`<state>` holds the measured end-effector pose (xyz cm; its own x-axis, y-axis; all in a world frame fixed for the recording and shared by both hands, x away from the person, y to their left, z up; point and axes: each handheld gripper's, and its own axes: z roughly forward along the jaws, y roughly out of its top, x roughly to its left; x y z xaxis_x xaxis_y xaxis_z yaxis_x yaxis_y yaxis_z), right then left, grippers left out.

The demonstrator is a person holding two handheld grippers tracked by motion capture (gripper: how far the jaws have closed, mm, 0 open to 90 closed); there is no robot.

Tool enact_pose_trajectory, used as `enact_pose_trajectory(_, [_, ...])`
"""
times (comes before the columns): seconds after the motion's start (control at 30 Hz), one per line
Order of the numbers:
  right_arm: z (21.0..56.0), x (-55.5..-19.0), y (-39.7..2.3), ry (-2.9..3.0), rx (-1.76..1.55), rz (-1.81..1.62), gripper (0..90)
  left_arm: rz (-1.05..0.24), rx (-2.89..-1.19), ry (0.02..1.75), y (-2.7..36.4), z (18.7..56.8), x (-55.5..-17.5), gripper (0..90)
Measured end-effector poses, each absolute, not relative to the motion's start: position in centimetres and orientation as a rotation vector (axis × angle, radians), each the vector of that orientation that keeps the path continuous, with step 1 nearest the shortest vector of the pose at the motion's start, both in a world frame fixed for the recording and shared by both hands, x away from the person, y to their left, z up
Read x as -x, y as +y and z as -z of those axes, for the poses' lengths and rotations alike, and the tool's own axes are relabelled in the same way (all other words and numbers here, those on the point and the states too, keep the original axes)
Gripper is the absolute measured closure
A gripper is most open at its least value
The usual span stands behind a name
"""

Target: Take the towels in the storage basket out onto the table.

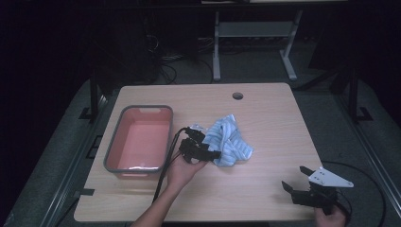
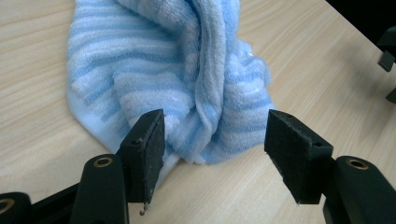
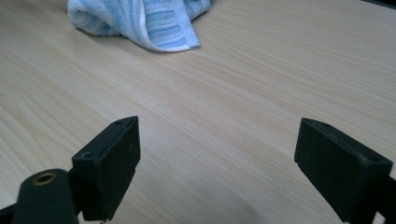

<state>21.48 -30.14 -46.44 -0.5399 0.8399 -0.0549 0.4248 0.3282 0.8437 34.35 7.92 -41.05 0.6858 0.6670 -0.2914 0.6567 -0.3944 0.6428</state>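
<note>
Striped towel [image 1: 230, 140], light blue and white terry, is lying crumpled in a loose heap near the middle of the wooden surface [image 1: 265, 189]. Thick folds are bunching upward along its centre; one flat hemmed corner is sticking out toward the near right side, seen clearly in the right gripper view [image 3: 140, 21]. In the left gripper view the towel [image 2: 177, 79] is sitting right ahead of the jaws, its near fold bulging into the gap between them.

Left tool [image 1: 208, 142] is sitting at the towel's left edge, jaws spread, one pad [image 2: 149, 140] touching or just beside the cloth, the other standing clear of it; nothing pinched. Right tool [image 1: 295, 178] is resting at the near right corner of the surface, well apart from the towel, jaws spread wide over bare wood, holding nothing.

Grey-rimmed pink basin [image 1: 137, 109] is standing left of the towel, just beside the left hand [image 1: 182, 170]. A round cable hole [image 1: 237, 96] is showing near the far edge. Nothing is lying between the left tool and the towel.
</note>
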Motion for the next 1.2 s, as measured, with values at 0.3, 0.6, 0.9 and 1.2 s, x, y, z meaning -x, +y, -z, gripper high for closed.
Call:
enact_pose_trajectory(0.3, [46.4, -21.4, -30.2, 2.106, -1.124, -1.12, 13.7, 0.001, -2.13, 1.004, 8.5, 41.7, -33.2, 35.9])
enact_pose_trajectory(0.6, [46.5, -21.4, -30.3, 2.108, -1.119, -1.111, 13.7, 0.009, -2.13, 0.988, 8.9, 42.1, -32.3, 31.4])
enact_pose_trajectory(0.9, [46.5, -21.4, -30.1, 2.11, -1.117, -1.116, 13.7, 0.018, -2.132, 0.965, 9.1, 42.4, -31.2, 28.3])
enact_pose_trajectory(1.2, [46.5, -21.4, -30.1, 2.107, -1.121, -1.116, 13.7, -0.005, -2.137, 0.955, 9.2, 42.7, -30.0, 23.3])
